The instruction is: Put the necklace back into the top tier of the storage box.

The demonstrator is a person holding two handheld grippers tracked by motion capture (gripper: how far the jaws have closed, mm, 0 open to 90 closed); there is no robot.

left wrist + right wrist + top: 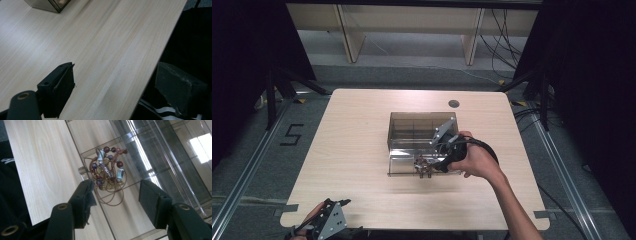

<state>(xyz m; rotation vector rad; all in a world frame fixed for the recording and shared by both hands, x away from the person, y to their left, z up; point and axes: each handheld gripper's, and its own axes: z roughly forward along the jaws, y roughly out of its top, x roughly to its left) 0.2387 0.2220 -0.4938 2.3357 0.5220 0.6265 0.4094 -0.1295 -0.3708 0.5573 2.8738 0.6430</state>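
From the high view, the right gripper reaches over the front tray of a clear acrylic box at the middle of the table. A beaded necklace lies bunched there, right at the jaw tips, at about nine o'clock from the right hand. The left gripper sits at the table's near edge, around seven o'clock from the box and well apart, so the right hand is clearly the nearer one.

In the left gripper view, the left gripper has its jaws standing wide with nothing between them, one over bare wood, the other past the table edge; a corner of the box shows at eleven o'clock.

In the right gripper view, the right gripper is half open, holding nothing. The necklace lies at twelve o'clock just beyond the pads, slightly toward the left one. Its tangle runs roughly from seven to one o'clock, a loose cord loop trailing back between the jaws. This view shows the beads and cord plainly; the high view gives just a small dark cluster.
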